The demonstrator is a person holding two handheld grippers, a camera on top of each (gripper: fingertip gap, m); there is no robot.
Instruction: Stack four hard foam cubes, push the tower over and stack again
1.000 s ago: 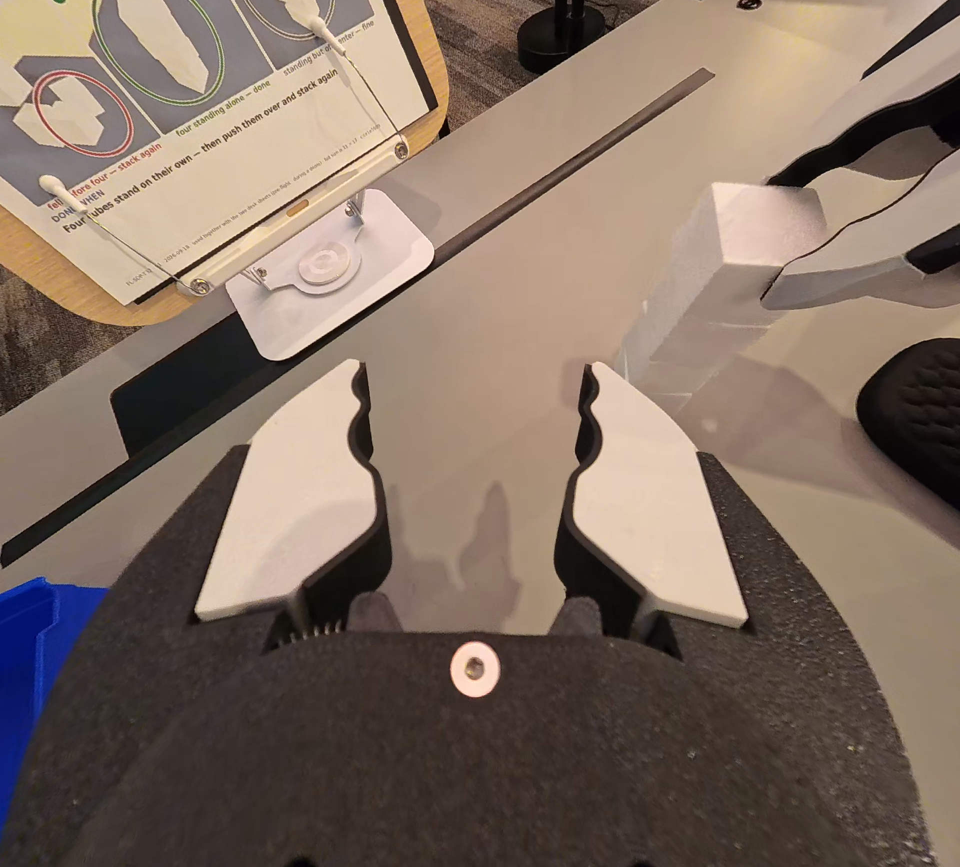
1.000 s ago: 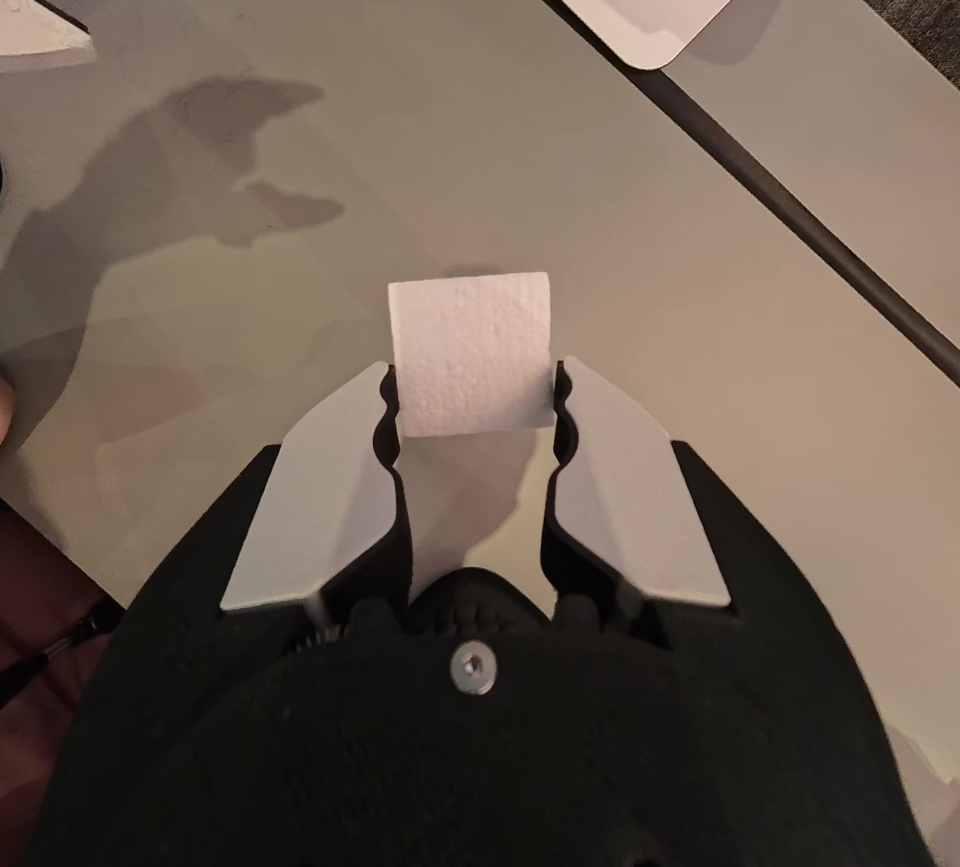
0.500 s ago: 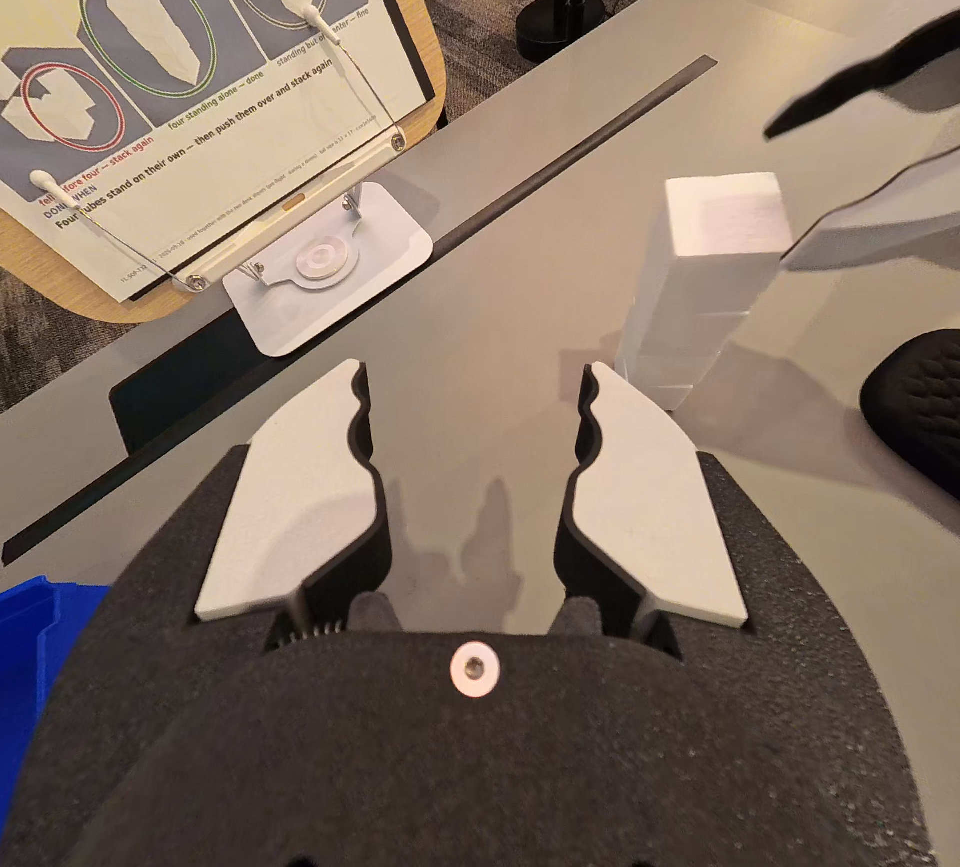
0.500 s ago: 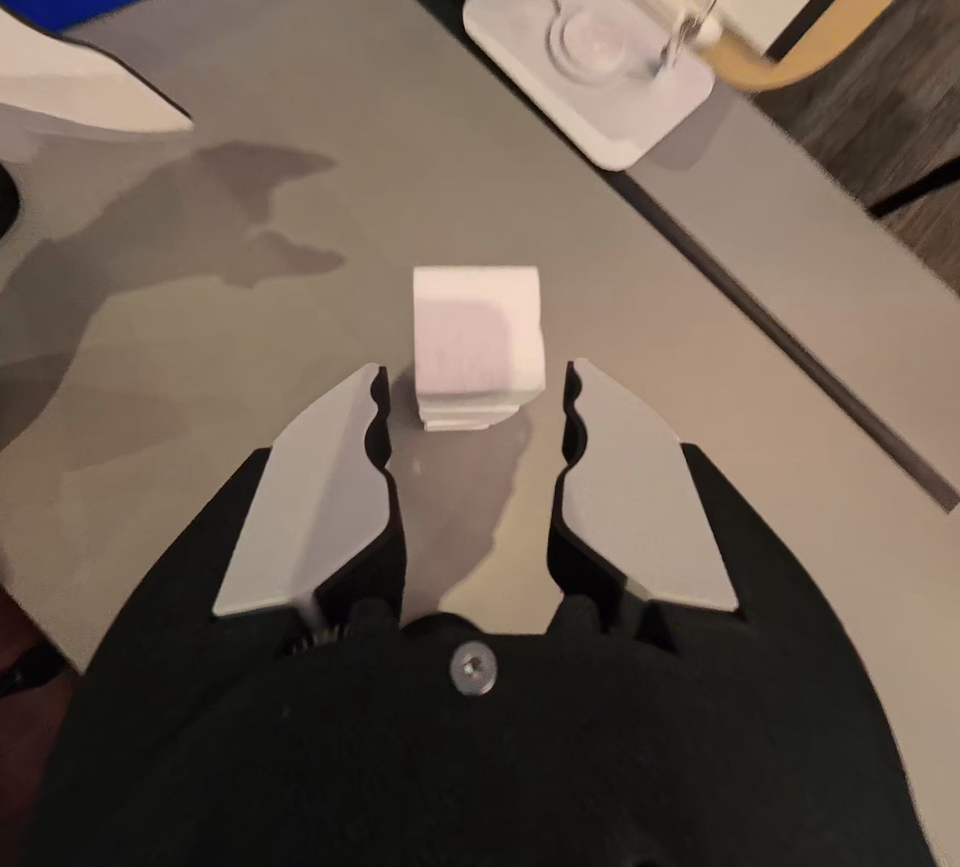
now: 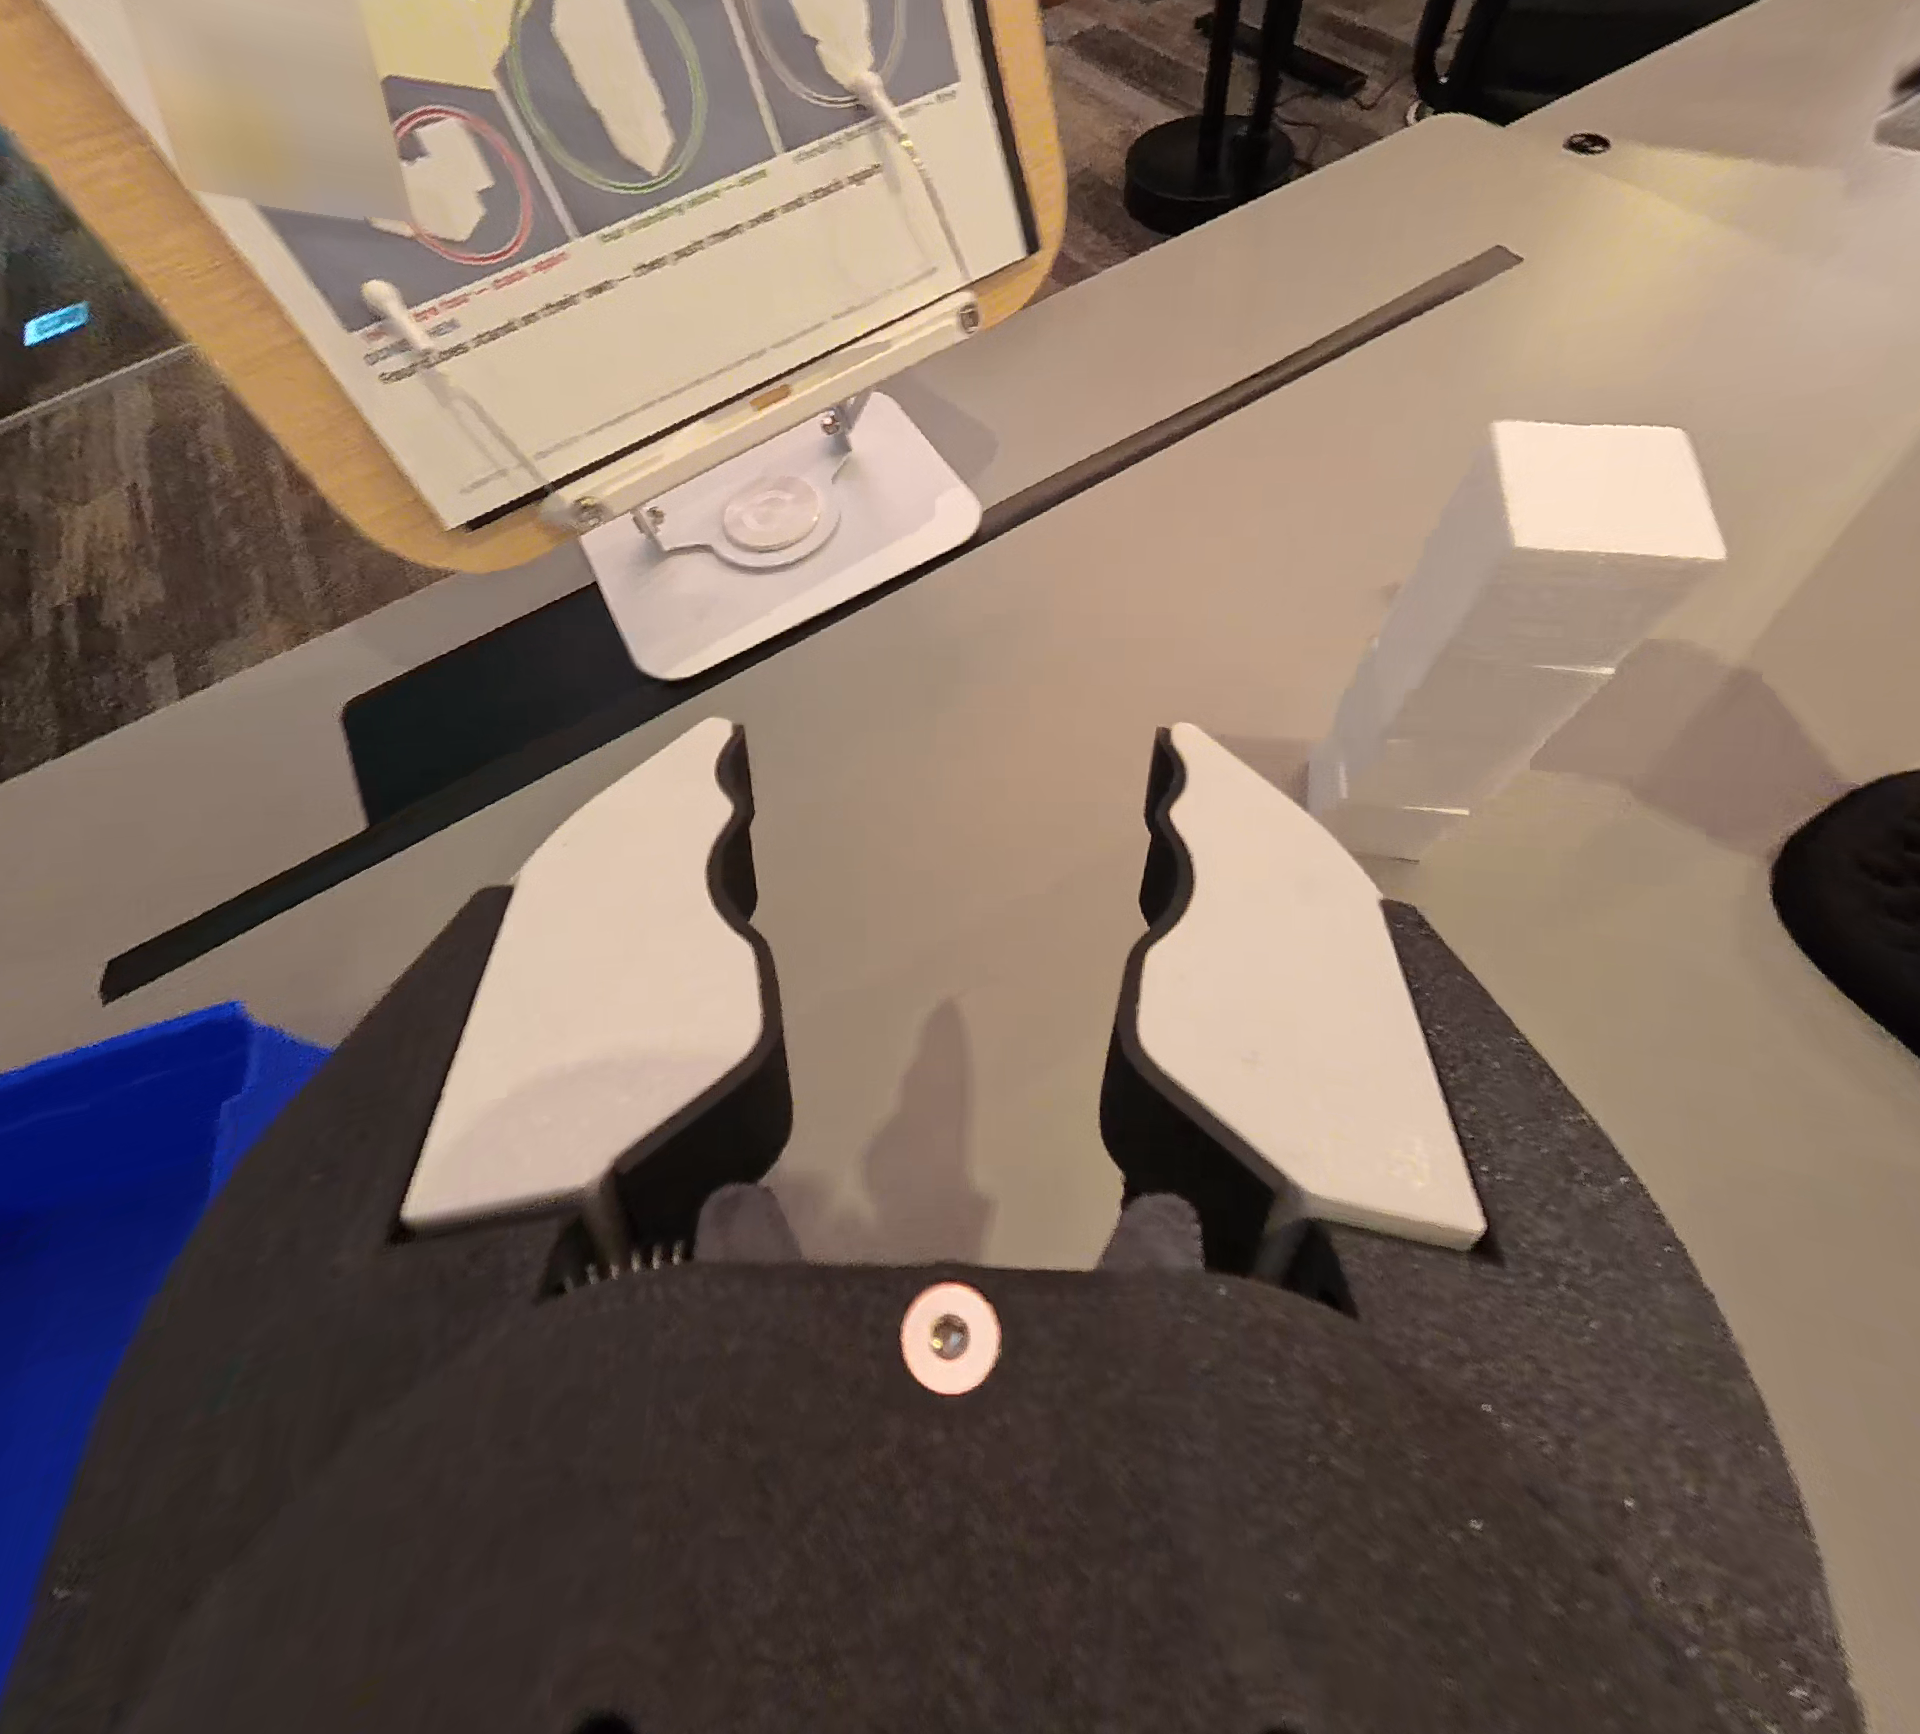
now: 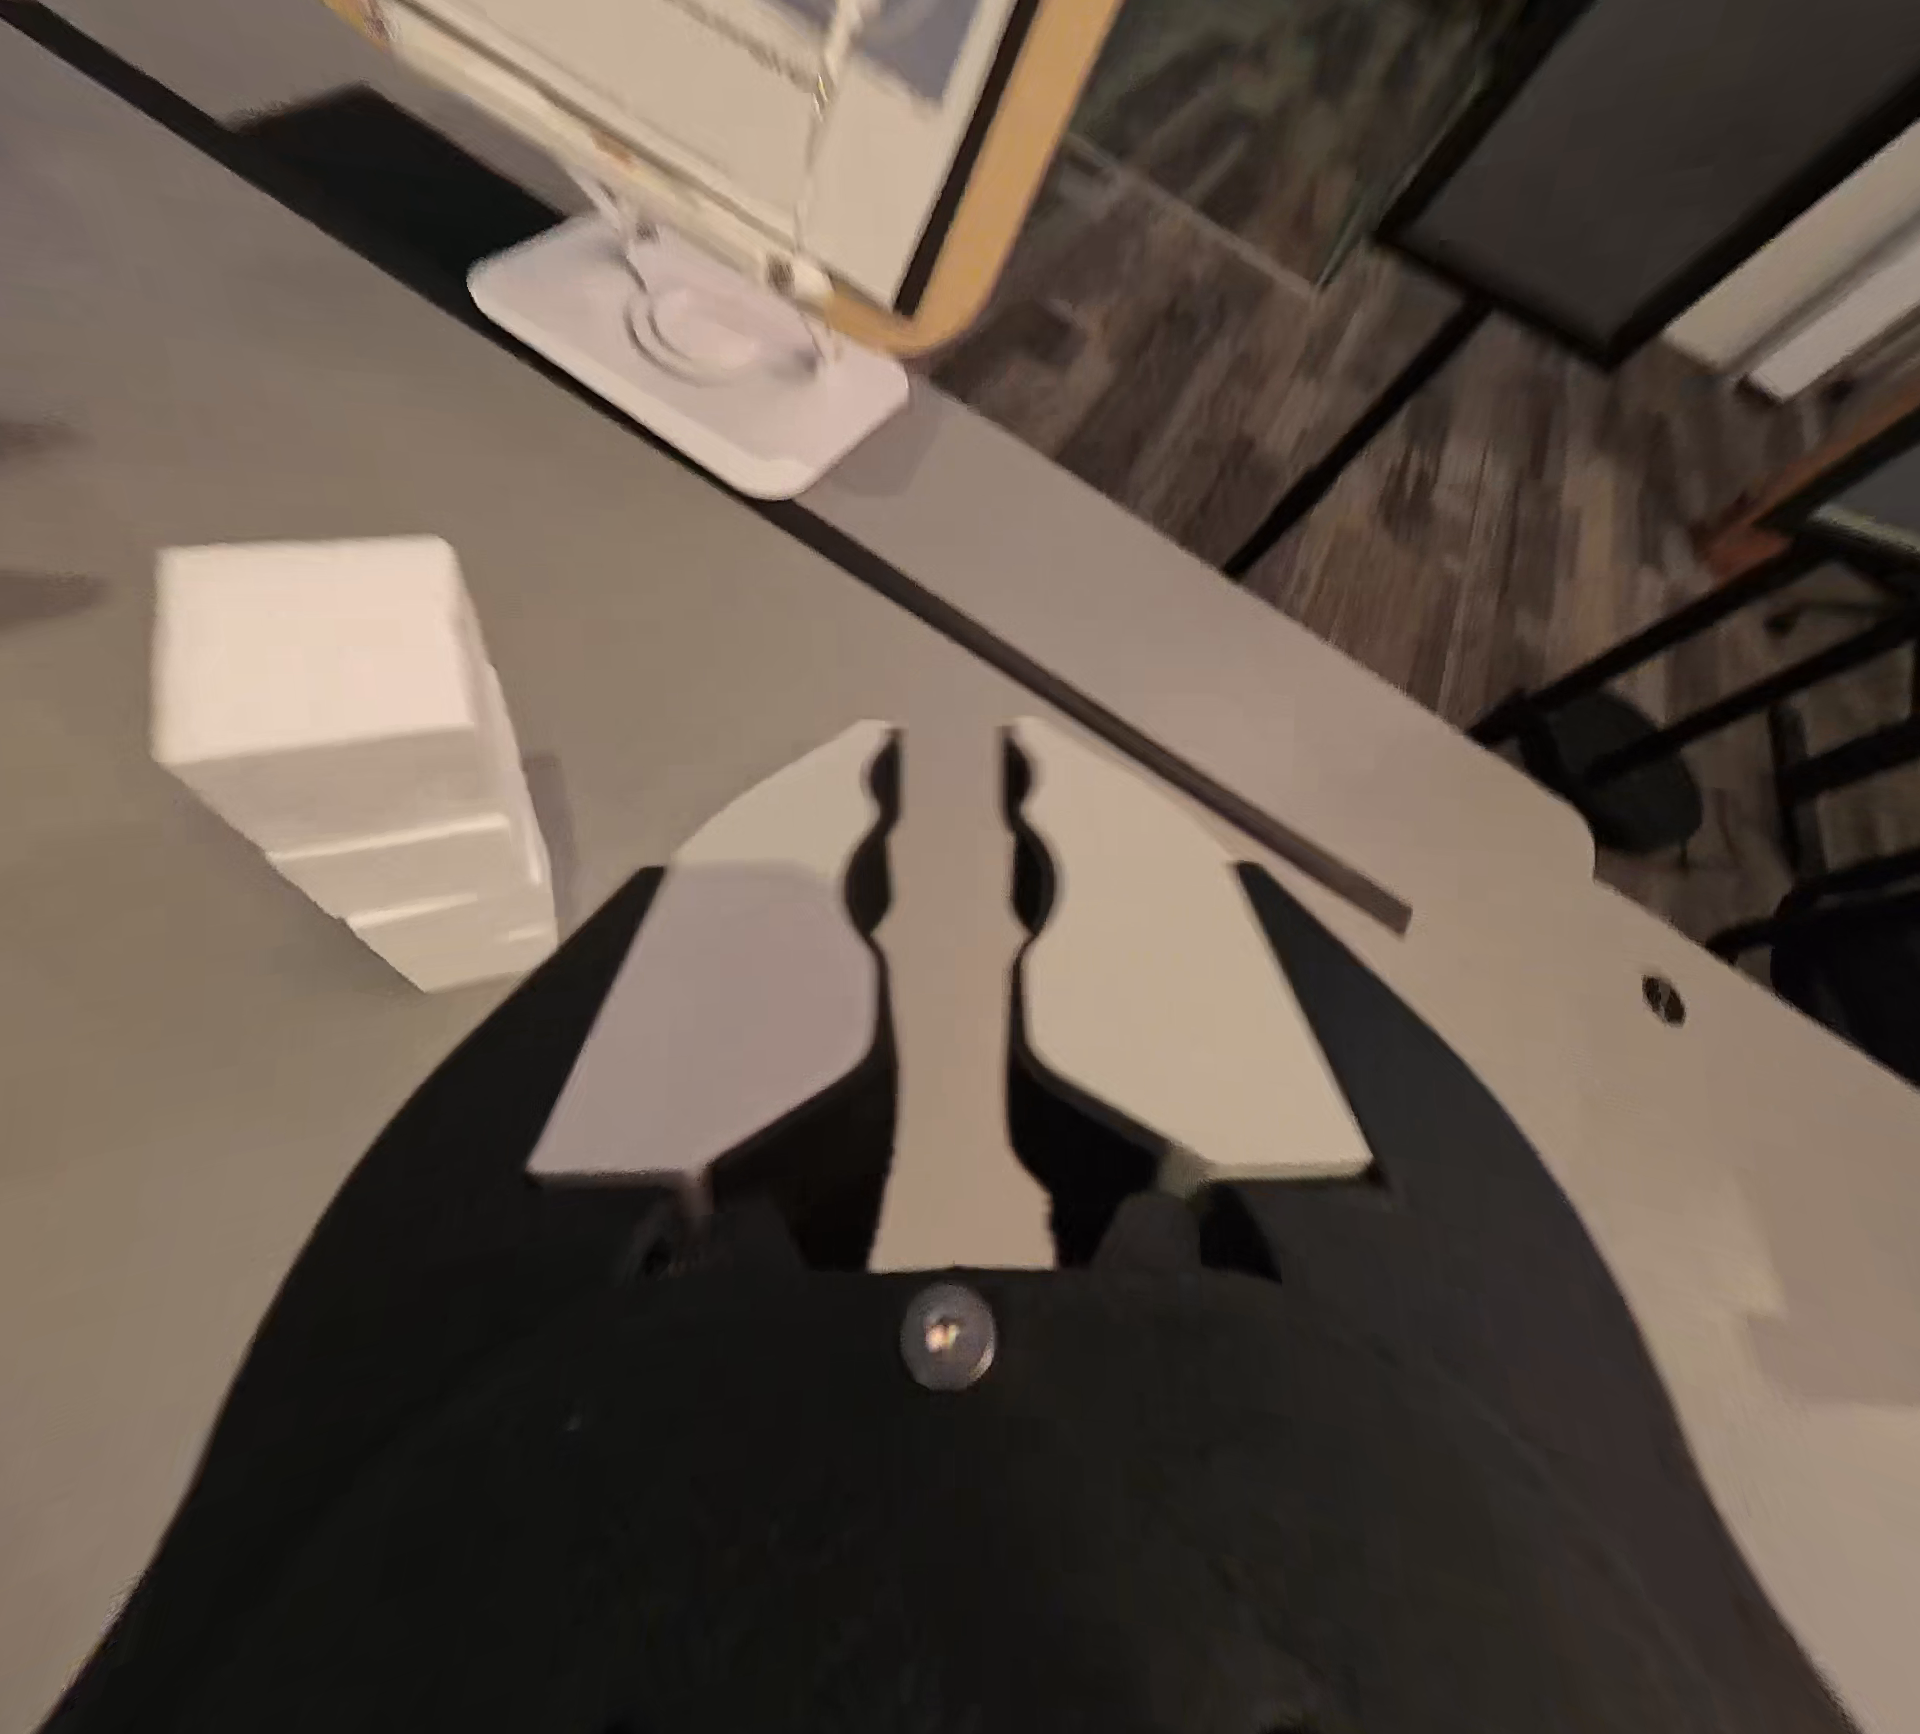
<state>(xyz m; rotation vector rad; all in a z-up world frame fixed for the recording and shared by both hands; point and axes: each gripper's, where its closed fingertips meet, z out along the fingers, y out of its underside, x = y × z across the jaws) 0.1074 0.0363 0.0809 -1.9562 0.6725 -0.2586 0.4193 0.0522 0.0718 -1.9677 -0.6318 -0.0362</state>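
Your left gripper (image 5: 945,739) hovers over the grey worktop (image 5: 935,676) with its jaws spread wide and nothing between them. The tower of white foam cubes (image 5: 1517,635) stands ahead and to the right of those jaws, outside the gap, its base just beyond the tip of your right-hand finger; whether that finger touches it you cannot tell from this angle.

Your right gripper (image 6: 948,739) has its jaws drawn close, a narrow slit of worktop showing between them, and they hold nothing. In the right wrist view the tower (image 6: 343,749) sits to the left of the jaws, beside the left finger and clear of the gap. That view is blurred.

Count the cubes: one full top cube with steps of lower cubes under it. The left wrist view suggests four layers, the right wrist view shows at least three clearly; the edges are not perfectly flush, and the stack stands on its own with no jaw on it.

One instruction sheet on a wooden board (image 5: 582,157) leans on one white stand (image 5: 790,541) at the far side of the worktop. One blue bin (image 5: 114,1196) shows at your left, and one black pad (image 5: 1860,895) at the right edge.
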